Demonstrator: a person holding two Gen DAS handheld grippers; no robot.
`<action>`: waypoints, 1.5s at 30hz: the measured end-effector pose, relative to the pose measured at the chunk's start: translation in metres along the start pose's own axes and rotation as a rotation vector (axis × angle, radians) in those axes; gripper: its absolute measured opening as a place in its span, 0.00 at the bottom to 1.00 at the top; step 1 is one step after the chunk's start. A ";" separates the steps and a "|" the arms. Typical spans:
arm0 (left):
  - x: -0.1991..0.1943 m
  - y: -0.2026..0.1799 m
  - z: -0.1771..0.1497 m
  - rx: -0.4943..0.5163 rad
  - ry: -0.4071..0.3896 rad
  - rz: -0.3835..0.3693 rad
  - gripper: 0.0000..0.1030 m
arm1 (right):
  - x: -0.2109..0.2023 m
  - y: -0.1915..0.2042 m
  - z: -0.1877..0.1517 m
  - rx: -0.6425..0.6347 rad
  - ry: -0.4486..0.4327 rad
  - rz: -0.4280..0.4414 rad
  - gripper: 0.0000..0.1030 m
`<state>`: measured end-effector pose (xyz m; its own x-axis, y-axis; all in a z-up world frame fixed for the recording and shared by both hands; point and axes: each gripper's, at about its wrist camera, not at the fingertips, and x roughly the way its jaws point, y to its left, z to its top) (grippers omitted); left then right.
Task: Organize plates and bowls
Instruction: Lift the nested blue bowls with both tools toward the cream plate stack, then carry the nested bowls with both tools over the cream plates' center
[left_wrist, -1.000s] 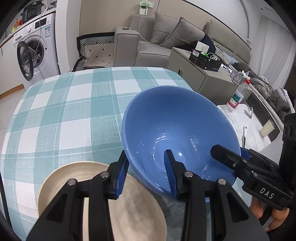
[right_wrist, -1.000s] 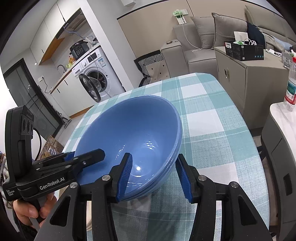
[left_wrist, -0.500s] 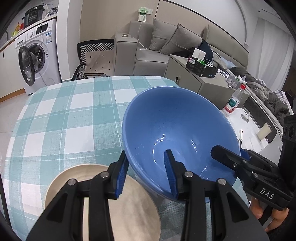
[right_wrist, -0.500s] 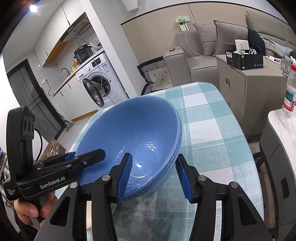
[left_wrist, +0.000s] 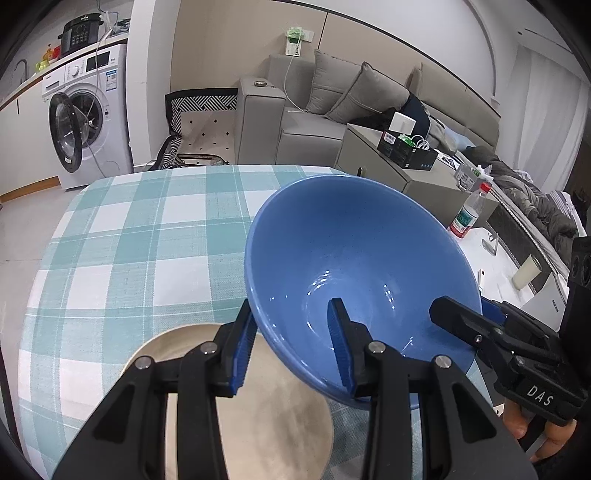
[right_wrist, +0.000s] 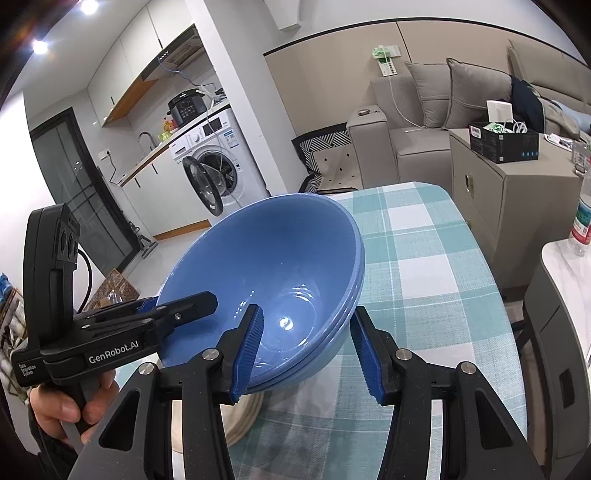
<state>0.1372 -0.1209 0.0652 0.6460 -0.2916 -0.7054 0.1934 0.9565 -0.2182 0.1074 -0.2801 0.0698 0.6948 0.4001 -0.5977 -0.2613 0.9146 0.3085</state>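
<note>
1. Stack of blue bowls (right_wrist: 280, 280) held tilted in the air above the tabletop (left_wrist: 140, 236); the right wrist view shows several nested rims along the stack's right edge.
2. Left hand-held gripper (left_wrist: 291, 347) grasps the near rim of the bowl stack (left_wrist: 354, 266): one blue finger outside the wall, the other inside the basin.
3. Right hand-held gripper (right_wrist: 306, 347) also straddles the stack's rim, left finger inside the bowl, right finger outside. The outer pad seems to stand slightly off the bowl wall, so I cannot tell whether the grip is firm.
4. Each gripper shows in the other's view, at opposite sides of the stack: the right one (left_wrist: 465, 325) reaches over the rim at lower right, the left one (right_wrist: 177, 310) at lower left.
5. Beige plate (left_wrist: 273, 424) lies flat on the checked cloth, below the bowls and partly hidden by the left gripper's frame; its edge (right_wrist: 243, 417) peeks out under the stack.
6. Background: washing machine (left_wrist: 85, 114), grey sofa (left_wrist: 332, 107), plastic bottle (left_wrist: 469, 214) on a side surface.
</note>
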 end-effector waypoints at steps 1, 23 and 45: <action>-0.002 0.002 -0.001 -0.004 -0.001 -0.002 0.36 | 0.000 0.001 0.000 0.000 0.000 0.005 0.49; -0.039 0.040 -0.024 -0.059 -0.049 0.037 0.36 | 0.004 0.051 -0.009 -0.082 0.003 0.077 0.49; -0.052 0.085 -0.056 -0.104 -0.060 0.108 0.36 | 0.033 0.096 -0.031 -0.139 0.051 0.128 0.49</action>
<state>0.0785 -0.0249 0.0460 0.7024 -0.1828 -0.6879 0.0448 0.9759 -0.2136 0.0846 -0.1776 0.0573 0.6158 0.5130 -0.5981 -0.4382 0.8538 0.2811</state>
